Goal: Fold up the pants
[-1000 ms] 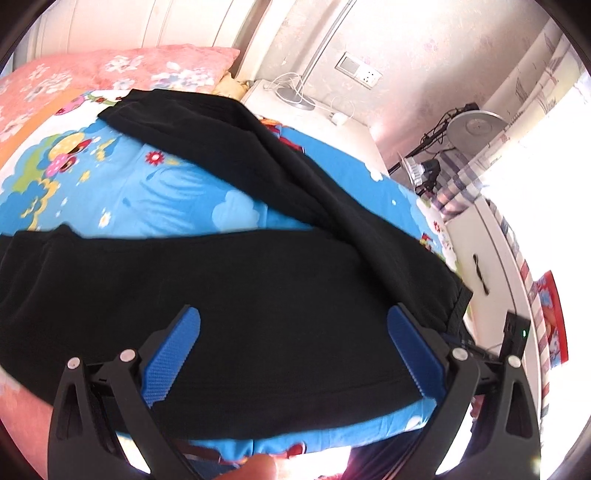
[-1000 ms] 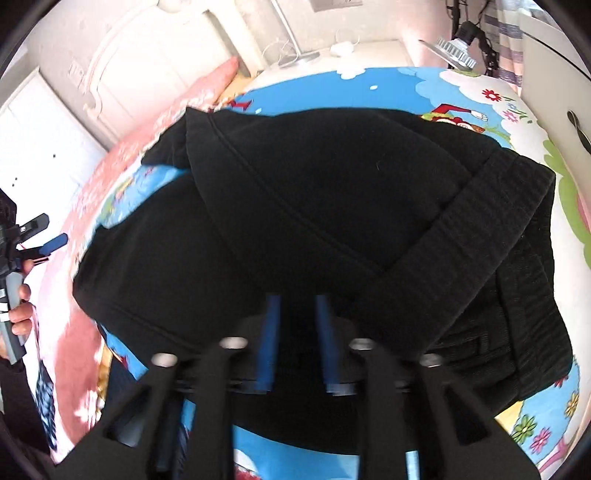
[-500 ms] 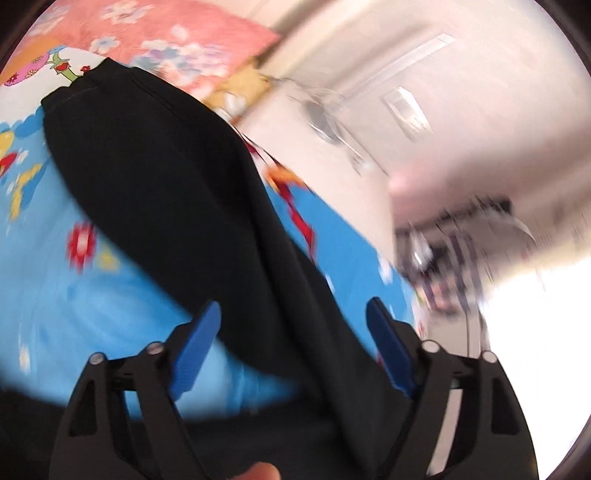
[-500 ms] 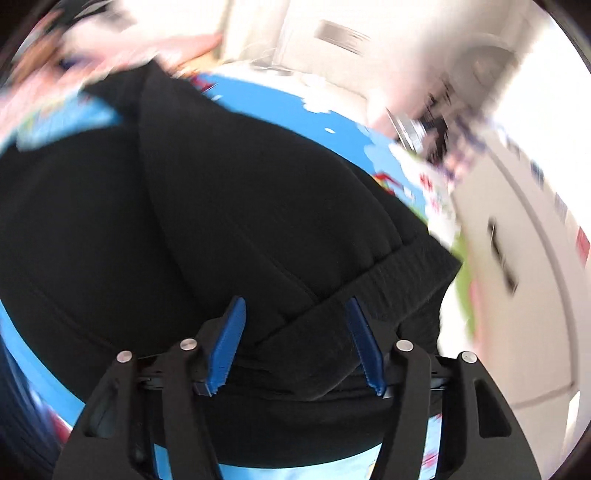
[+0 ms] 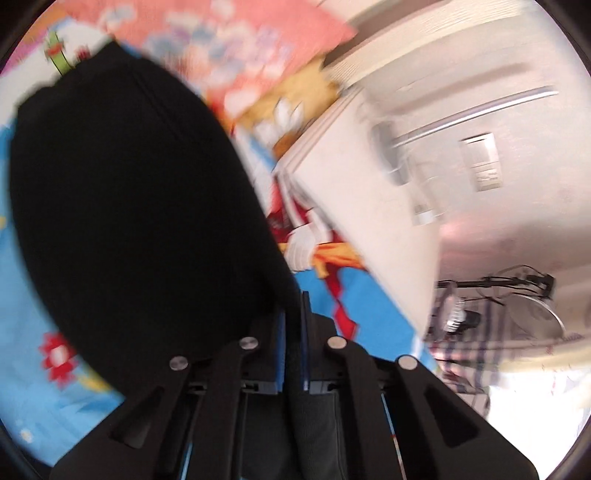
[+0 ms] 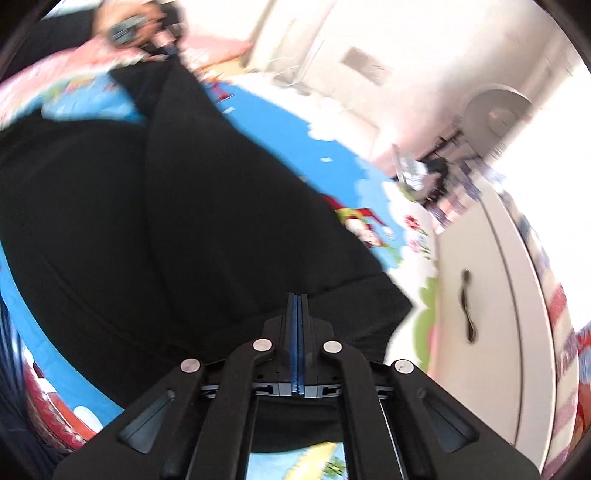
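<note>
Black pants (image 6: 177,236) lie spread on a bright cartoon-print bedsheet (image 6: 280,140). In the left wrist view one pant leg (image 5: 122,206) fills the left side, its hem at the far end near the pillow. My left gripper (image 5: 292,317) is shut on the right edge of that leg; black cloth shows between the blue pads. In the right wrist view my right gripper (image 6: 297,314) is shut on the waistband (image 6: 354,310) near the pants' right corner. The left gripper and the hand holding it (image 6: 129,26) show at the far end of the leg. Both views are motion-blurred.
A pink floral pillow (image 5: 236,44) lies at the head of the bed. A white bedside table (image 5: 354,192) stands beside it. A white cabinet with a dark handle (image 6: 491,302) stands right of the bed. A fan (image 6: 495,110) stands by the wall.
Both grippers closed from open onto the pants. The left gripper moved up along the far leg to its edge; the right gripper settled on the waistband.
</note>
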`<state>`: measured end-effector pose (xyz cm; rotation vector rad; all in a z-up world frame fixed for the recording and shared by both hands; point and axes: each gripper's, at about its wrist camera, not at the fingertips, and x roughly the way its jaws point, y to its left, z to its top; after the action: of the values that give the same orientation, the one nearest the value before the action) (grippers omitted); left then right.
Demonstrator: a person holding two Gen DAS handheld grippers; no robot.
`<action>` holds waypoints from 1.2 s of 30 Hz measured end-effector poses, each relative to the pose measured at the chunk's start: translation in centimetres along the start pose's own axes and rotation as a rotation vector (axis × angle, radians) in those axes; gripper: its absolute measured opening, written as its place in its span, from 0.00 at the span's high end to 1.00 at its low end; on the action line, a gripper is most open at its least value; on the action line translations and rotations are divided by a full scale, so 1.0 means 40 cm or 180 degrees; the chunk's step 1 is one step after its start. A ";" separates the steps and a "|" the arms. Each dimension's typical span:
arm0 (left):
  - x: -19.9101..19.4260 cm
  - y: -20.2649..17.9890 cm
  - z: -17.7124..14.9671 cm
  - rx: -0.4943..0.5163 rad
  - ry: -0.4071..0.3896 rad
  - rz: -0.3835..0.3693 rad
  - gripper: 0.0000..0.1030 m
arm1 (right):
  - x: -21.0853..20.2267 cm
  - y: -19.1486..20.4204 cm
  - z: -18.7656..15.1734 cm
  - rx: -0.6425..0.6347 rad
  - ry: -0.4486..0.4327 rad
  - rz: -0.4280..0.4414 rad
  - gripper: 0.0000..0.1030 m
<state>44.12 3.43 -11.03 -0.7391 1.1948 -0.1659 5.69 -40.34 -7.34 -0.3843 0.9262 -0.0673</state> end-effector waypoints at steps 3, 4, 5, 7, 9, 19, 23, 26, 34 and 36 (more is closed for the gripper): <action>-0.153 0.027 -0.086 0.0049 -0.0145 -0.0088 0.94 | -0.021 -0.104 -0.013 0.0715 0.0100 0.0171 0.97; -0.192 0.042 -0.116 0.0059 -0.0180 -0.0124 0.94 | -0.036 -0.129 -0.026 0.1079 0.0088 0.0428 0.85; -0.240 0.067 -0.155 0.0097 -0.0233 -0.0140 0.94 | -0.050 -0.139 -0.044 0.1405 0.0072 0.0667 0.67; -0.287 0.111 -0.207 0.0112 -0.0275 -0.0156 0.94 | -0.058 -0.148 -0.075 0.1919 -0.0017 0.0898 0.09; -0.321 0.170 -0.266 0.0089 -0.0296 -0.0198 0.94 | -0.035 -0.130 -0.097 0.2212 0.0140 0.1084 0.06; -0.368 0.268 -0.399 0.0167 -0.0332 -0.0340 0.94 | 0.114 -0.063 -0.144 0.2844 0.0601 0.1254 0.27; -0.369 0.274 -0.388 0.0163 -0.0336 -0.0427 0.94 | 0.131 -0.036 -0.133 0.2682 0.0646 0.1114 0.68; -0.377 0.274 -0.361 0.0117 -0.0335 -0.0498 0.95 | 0.054 -0.087 -0.086 0.2558 0.0357 0.1093 0.89; -0.596 0.259 -0.558 0.0365 -0.0468 -0.0600 0.95 | -0.139 -0.271 -0.085 0.2451 -0.0052 0.0782 0.91; -0.610 0.321 -0.669 0.0320 -0.0425 -0.0562 0.95 | -0.121 -0.283 -0.127 0.2430 0.0087 0.0694 0.90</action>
<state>7.68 13.50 -4.09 -0.7553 0.9870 -0.3162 -0.04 -51.31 -2.37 0.4250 0.8949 -0.2173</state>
